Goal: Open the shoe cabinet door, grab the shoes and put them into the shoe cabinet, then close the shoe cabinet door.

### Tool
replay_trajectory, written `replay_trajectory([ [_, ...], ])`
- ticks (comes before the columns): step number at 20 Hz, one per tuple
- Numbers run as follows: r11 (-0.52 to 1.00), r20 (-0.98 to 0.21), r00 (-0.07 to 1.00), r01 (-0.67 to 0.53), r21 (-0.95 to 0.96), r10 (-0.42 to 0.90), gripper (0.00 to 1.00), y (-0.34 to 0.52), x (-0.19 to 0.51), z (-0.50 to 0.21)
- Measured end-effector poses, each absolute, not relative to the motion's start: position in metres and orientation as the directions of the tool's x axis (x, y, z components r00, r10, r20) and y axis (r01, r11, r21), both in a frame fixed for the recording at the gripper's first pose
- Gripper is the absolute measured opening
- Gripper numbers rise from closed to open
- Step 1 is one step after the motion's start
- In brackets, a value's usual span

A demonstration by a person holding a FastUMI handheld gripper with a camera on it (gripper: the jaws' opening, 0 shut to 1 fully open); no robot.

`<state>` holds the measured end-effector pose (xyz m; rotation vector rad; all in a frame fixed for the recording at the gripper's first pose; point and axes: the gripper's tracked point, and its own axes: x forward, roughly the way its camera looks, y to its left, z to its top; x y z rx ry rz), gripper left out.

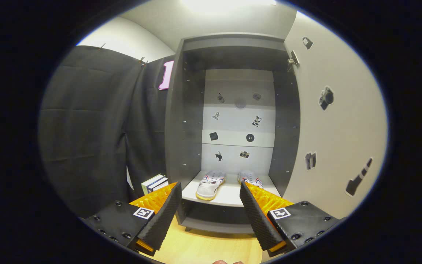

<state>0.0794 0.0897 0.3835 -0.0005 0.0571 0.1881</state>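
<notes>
Gripper fingers spread apart, holding nothing. Shoe cabinet door swung open to the right. Two white shoes sit on the bottom shelf beyond the fingers; books left of cabinet.

Black ribbed fingers, orange-backed, on screwed black mounts with square markers.

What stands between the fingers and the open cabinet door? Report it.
Nothing visible. The gripper is open and empty, facing the shoe cabinet. Both shoes sit on its shelf. The open door swings out beside the right finger, with only bare air between.
</notes>
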Motion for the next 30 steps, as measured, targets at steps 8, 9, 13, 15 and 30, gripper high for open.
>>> replay_trajectory([
  [8, 0.979, -0.115, 0.972, -0.204, 0.017, 0.204, 0.97, 0.074, -0.060, 0.337],
  [9, 0.986, -0.121, 0.978, -0.167, 0.025, 0.169, 0.97, 0.058, -0.074, 0.336],
  [13, 0.995, -0.099, 0.993, -0.050, 0.086, 0.058, 0.97, 0.001, -0.116, 0.350],
  [15, 0.994, -0.096, 0.995, 0.014, 0.104, -0.004, 0.97, -0.030, -0.130, 0.355],
  [30, 0.987, 0.001, 0.989, 0.148, 0.062, -0.148, 0.97, -0.242, -0.086, 0.390],
])
